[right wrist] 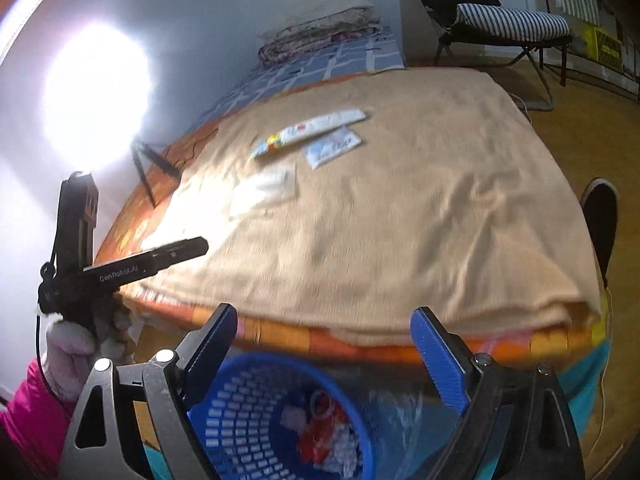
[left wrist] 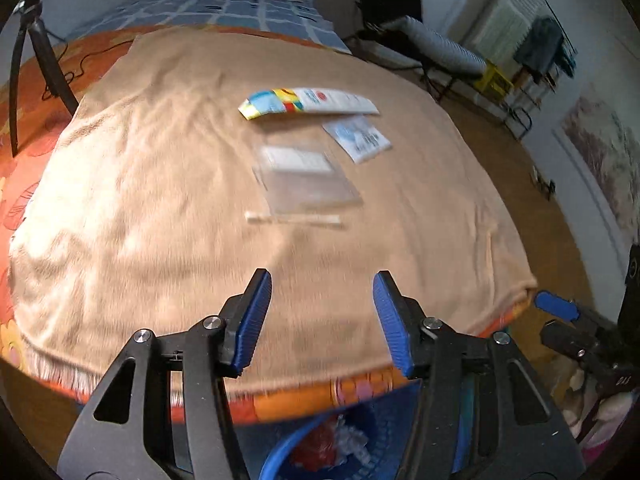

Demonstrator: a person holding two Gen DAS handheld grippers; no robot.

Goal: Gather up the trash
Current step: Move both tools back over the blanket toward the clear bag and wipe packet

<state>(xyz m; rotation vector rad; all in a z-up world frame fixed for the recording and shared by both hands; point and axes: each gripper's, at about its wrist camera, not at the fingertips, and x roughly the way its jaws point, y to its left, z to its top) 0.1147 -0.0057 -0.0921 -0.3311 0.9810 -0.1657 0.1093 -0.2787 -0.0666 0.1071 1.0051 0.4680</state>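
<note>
On the tan blanket [left wrist: 160,200] lie a long colourful wrapper [left wrist: 306,103] [right wrist: 308,128], a small white-blue packet [left wrist: 357,138] [right wrist: 332,147], a clear plastic bag [left wrist: 306,178] [right wrist: 262,190] and a thin pale strip [left wrist: 294,219]. A blue basket [right wrist: 248,408] [left wrist: 280,452] with red and white trash stands on the floor by the bed edge. My left gripper [left wrist: 322,320] is open and empty above the blanket's near edge. My right gripper [right wrist: 324,352] is open and empty above the basket. The left gripper also shows in the right wrist view [right wrist: 176,254].
A folding chair with a striped cushion [right wrist: 508,20] stands beyond the bed. A tripod [left wrist: 36,60] stands at the left. A bright lamp [right wrist: 96,92] glares on the wall. A dark shoe [right wrist: 600,216] is at the right bed corner.
</note>
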